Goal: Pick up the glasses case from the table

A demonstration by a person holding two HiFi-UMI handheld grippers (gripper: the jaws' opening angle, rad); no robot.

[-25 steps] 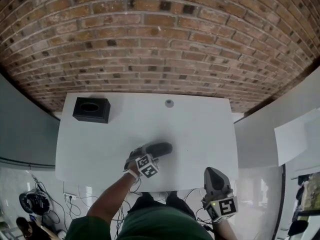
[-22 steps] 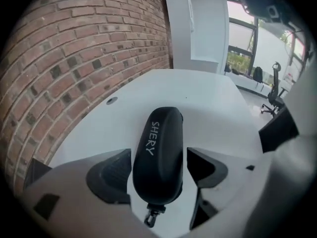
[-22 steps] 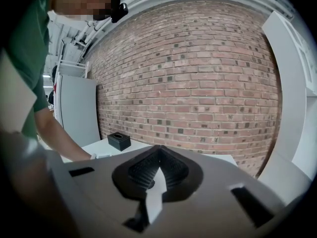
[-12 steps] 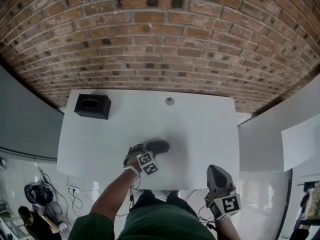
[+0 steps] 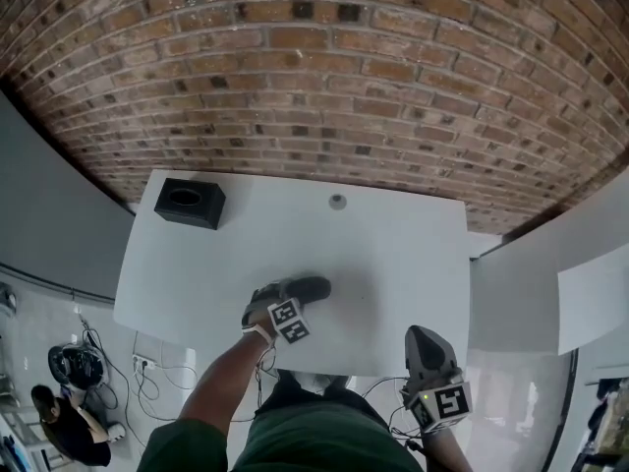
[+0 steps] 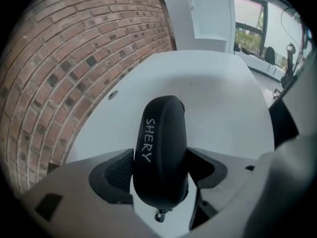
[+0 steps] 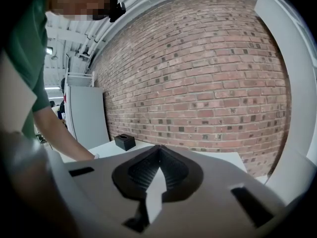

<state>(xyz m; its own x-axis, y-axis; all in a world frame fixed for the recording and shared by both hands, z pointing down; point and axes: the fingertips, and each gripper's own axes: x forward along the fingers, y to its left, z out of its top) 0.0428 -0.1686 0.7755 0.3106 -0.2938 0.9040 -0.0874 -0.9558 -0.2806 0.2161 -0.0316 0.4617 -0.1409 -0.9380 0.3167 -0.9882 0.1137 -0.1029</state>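
Tabletop scene, listed left to right. Black box (image 5: 189,203), open-topped, at far left corner of white table (image 5: 413,254), well apart from everything else. Left gripper (image 5: 283,301) near front edge, left of centre, clenched on glasses case (image 5: 309,288). In left gripper view, ribbed pads (image 6: 118,171) pressed against both flanks of the dark, rounded case (image 6: 161,133); hold taken at near end only, most of the shell projecting forward beyond the jaws, pale lettering along upper side, small metal loop hanging beneath near end. Case resting on the surface or just clear of it: not decidable from either view. Small round grey object (image 5: 337,202) near far edge, about centre, nature unclear. Right gripper (image 5: 425,347) off front right corner, beyond table edge, jaws pinched together tip to tip on nothing, aimed toward brick wall (image 7: 208,73), apparently idle. Judged hazards on lifting: droop or rotation of the long free end about the pads, owing to end-on hold and overhanging weight; forward squeeze-out of the smooth, curved shell from between the pads, owing to its taper; consequent drop back onto the table or, given closeness to the front edge, off it to the floor. Suggested precaution: slow, level rise under firm clench, without sideways swing.
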